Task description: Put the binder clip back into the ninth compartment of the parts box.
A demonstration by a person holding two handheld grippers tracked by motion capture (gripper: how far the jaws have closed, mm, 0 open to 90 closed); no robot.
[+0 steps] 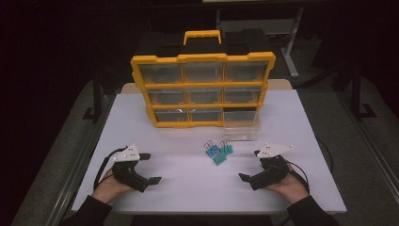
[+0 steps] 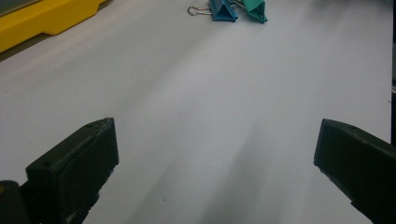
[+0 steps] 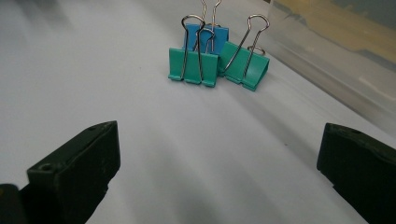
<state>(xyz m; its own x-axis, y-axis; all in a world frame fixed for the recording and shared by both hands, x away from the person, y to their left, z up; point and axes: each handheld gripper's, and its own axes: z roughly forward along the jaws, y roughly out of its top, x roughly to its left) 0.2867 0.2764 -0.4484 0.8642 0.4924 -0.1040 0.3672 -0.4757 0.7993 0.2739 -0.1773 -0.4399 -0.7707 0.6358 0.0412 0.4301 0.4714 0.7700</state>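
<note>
On the white tabletop (image 1: 188, 179), mid-right, three binder clips sit bunched together: one blue clip (image 3: 206, 35) behind, two teal clips in front, the nearer teal clip (image 3: 193, 66) just beside the second teal clip (image 3: 243, 63). Wire handles on all three stand up. My right tongs (image 1: 248, 165) are spread wide, nothing between them, aimed at the cluster, which lies near but apart from them. My left tongs (image 1: 150, 167) are also spread wide and hold nothing, resting low at the left of the tabletop, well apart from the clips. Behind the clips stands a yellow drawer organizer (image 1: 202, 89); one clear drawer (image 1: 241, 126) at its lower right is pulled out toward the clips.
</note>
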